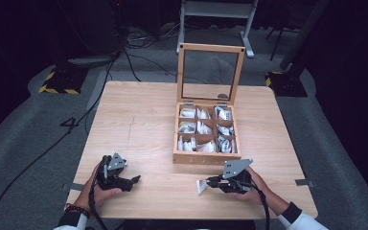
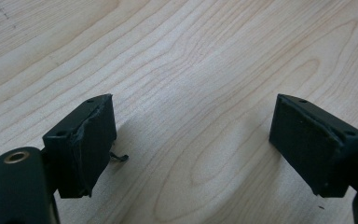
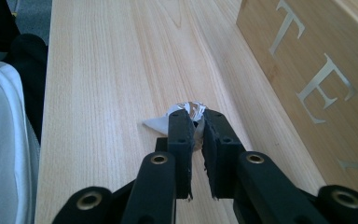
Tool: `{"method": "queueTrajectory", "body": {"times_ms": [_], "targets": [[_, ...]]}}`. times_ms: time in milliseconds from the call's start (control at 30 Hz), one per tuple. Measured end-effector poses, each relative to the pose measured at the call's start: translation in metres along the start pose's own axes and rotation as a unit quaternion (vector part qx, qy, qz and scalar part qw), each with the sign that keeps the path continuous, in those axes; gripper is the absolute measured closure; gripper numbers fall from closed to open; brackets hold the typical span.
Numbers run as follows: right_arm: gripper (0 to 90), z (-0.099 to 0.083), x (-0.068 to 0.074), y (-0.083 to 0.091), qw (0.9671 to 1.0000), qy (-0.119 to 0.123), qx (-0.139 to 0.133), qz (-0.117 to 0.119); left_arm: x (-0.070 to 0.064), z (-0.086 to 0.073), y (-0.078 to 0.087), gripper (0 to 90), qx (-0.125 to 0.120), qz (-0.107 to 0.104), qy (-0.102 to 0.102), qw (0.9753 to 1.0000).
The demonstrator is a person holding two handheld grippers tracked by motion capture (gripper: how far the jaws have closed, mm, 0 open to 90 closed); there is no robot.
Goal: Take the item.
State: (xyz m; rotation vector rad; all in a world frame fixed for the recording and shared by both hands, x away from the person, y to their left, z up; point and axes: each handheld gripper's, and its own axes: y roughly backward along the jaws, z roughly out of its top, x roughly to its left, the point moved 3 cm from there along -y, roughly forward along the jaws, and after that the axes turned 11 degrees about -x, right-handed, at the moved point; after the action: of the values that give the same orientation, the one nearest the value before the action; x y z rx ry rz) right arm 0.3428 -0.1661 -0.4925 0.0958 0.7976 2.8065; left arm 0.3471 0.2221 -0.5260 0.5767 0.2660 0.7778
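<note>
Right hand-held gripper (image 1: 210, 182) sits low over the bench (image 1: 139, 124) near its front edge, just in front of the wooden tea box (image 1: 206, 158); jaws clenched on a small white-and-silver packet (image 3: 186, 112), which pokes out past the jaw tips toward the left hand-held gripper (image 1: 133, 181). That one rests at the front left, well apart from the packet, jaws released and wide, bare wood between them. Box lid (image 1: 211, 72) stands upright; compartments hold similar packets (image 1: 206, 129).

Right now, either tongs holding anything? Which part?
Right tongs pinch a white tea bag packet by one end. Left tongs are open, holding nothing.
</note>
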Motion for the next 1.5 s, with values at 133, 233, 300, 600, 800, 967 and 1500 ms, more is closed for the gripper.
{"method": "queueTrajectory", "body": {"times_ms": [133,233,300,600,800,967,1500], "targets": [[80.5,-0.003,0.001,-0.002,1.0,0.003,0.007,0.003,0.0,0.0,0.0,15.1,0.0,0.0,0.0,1.0],[79.4,-0.01,0.003,-0.005,0.9997,0.007,0.022,0.01,0.0,0.0,0.0,15.1,0.0,0.0,0.0,1.0],[78.9,-0.013,0.003,-0.005,0.9996,0.001,0.024,0.012,0.0,0.0,0.0,15.1,0.0,0.0,0.0,1.0],[71.1,-0.016,0.004,-0.006,0.9993,0.001,0.032,0.02,0.0,0.0,0.0,15.1,0.0,0.0,0.0,1.0],[60.1,-0.016,0.006,-0.005,0.999,0.001,0.033,0.031,0.0,0.0,0.0,15.1,0.0,0.0,0.0,1.0],[46.7,-0.018,0.004,0.005,0.9994,-0.011,0.023,0.022,0.0,0.0,0.0,15.1,0.0,0.0,0.0,1.0],[29.7,-0.01,-0.016,0.058,0.9979,-0.022,-0.016,-0.059,-0.007,0.006,-0.001,17.4,0.014,0.018,-0.018,0.9996]]}}
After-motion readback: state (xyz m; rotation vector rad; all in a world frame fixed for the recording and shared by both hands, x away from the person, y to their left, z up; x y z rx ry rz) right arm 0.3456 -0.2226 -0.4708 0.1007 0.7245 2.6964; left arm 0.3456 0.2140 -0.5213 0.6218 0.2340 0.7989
